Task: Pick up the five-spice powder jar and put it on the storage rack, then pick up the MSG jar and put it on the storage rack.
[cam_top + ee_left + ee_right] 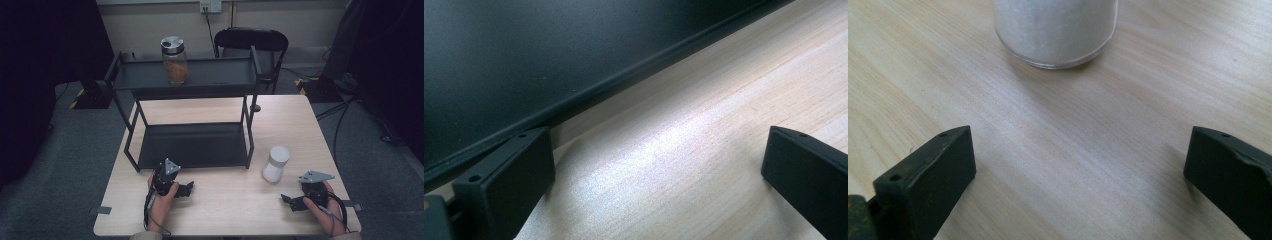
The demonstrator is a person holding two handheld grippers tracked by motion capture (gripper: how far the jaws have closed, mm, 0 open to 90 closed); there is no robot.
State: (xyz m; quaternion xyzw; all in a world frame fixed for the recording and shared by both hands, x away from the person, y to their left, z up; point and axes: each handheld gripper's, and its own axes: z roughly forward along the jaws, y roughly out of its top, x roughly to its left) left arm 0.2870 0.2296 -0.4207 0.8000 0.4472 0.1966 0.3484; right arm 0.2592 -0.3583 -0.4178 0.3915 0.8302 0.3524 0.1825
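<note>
- Standing upright on the wooden table point(220, 200), the white jar point(275, 163) sits near the right gripper point(292, 200), a little ahead of it and apart from it; in the right gripper view its frosted base point(1055, 30) rises straight beyond the jaws with bare wood between.
- Right gripper's jaws are spread wide with nothing between them.
- Left gripper point(182, 189) rests low over the table near the front edge, just before the black rack point(192, 145); its jaws are also spread wide and hold nothing.
- In the left gripper view the rack's lower shelf rim point(624, 80) runs slantwise just past the jaws.
- The rack has two dark shelves; on the upper one stands a glass jar point(174, 60) with a metal lid and orange-brown contents, well apart from both grippers.
- Nothing lies between the right gripper and the white jar.
- Behind the table a black chair point(252, 42) stands by a pale wall; grey carpet and loose cables lie around.
</note>
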